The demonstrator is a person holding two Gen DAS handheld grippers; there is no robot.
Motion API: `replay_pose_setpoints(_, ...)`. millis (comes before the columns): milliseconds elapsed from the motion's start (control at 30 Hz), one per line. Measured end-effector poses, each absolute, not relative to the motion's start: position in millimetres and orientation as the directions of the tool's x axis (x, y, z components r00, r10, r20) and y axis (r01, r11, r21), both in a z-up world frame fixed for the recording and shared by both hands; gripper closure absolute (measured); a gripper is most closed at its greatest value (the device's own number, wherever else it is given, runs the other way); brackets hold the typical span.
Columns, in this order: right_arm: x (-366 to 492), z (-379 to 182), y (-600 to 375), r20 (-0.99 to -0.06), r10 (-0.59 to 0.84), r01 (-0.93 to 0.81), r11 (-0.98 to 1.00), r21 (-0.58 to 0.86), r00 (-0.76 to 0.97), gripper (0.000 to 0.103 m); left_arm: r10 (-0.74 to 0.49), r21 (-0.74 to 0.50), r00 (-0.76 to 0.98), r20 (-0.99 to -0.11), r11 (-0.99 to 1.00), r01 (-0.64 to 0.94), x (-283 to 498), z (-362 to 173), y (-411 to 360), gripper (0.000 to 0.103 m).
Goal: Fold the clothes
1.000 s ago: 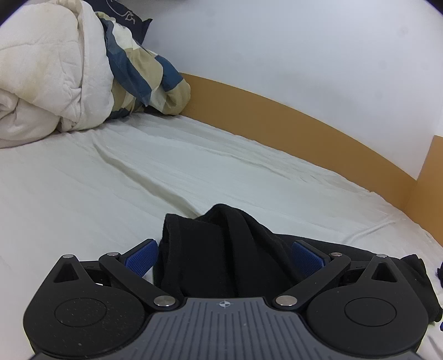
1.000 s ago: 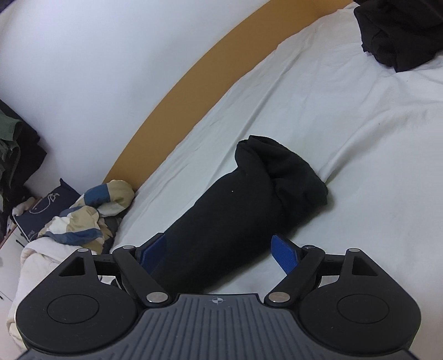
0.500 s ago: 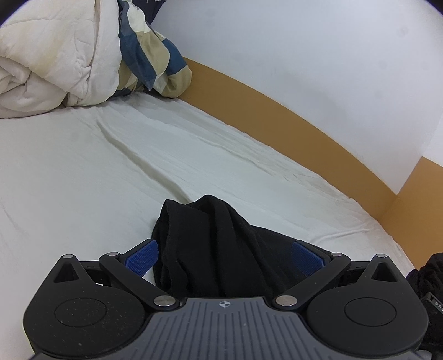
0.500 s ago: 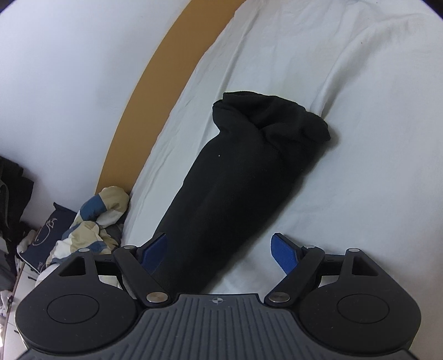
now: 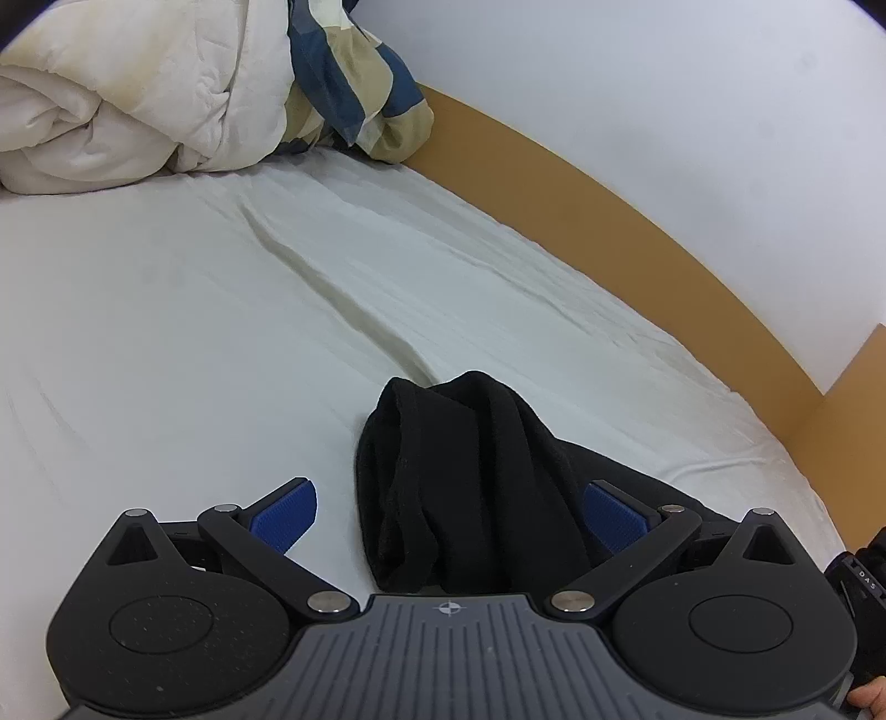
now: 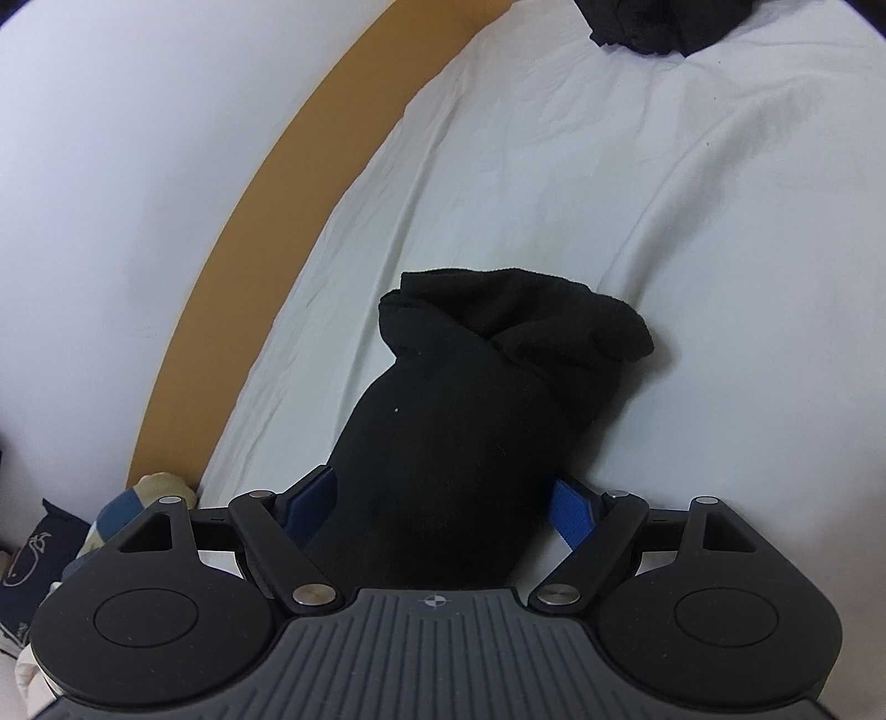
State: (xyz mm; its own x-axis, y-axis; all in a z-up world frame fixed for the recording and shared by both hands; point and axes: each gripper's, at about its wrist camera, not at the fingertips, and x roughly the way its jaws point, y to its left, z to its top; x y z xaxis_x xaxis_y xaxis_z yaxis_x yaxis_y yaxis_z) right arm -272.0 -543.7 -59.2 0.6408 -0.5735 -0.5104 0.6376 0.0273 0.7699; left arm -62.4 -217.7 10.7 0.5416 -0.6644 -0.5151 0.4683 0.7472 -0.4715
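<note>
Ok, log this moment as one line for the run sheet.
garment: black bundle on white sheet | left gripper: open, straddling bundle | right gripper: open, straddling bundle | fold: not done

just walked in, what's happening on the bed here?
A person is folding clothes on a bed with a handheld claw in each hand. Both are at one black garment bunched into a long roll on the white sheet. The left claw and right claw each straddle an end of it, jaws wide, pads not clearly pinching. A second dark garment lies further off; a rumpled duvet sits at the head end.
</note>
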Motion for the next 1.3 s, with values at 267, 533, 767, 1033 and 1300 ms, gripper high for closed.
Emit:
replay_pose_setpoints(267, -245.4, -57.5, -547.5, -0.522, -0.676, 0.738, 0.048, 0.673, 0.520, 0.031, -0.643, -0.478, 0.573, -0.508, 0.764, 0.433, -55.2, 16.4, -200.8, 0.001)
replay_pose_setpoints(533, -256.5, -50.6, -542.8, -0.433, -0.688, 0.694, 0.145, 0.705, 0.583, 0.070, -0.621, -0.475, 0.611, -0.491, 0.779, 0.409, -48.4, 22.6, -184.8, 0.001)
replay_pose_setpoints(767, -196.9, 26.4, -469.3, -0.166, -0.787, 0.804, 0.573, 0.158, 0.594, 0.072, -0.573, -0.476, 0.659, -0.486, 0.807, 0.351, -38.6, 22.9, -170.0, 0.001)
replay_pose_setpoints(1033, -111.1, 15.8, -356.0, -0.201, -0.529, 0.388, 0.787, -0.480, 0.825, 0.072, -0.494, -0.482, 0.729, -0.474, 0.838, 0.255, -33.0, 22.2, -149.3, 0.001)
replay_pose_setpoints(1300, -73.8, -14.9, -306.2, -0.431, -0.395, 0.165, 0.862, -0.479, 0.811, 0.050, -0.520, -0.467, 0.710, -0.475, 0.833, 0.297, -31.3, 19.3, -149.6, 0.001)
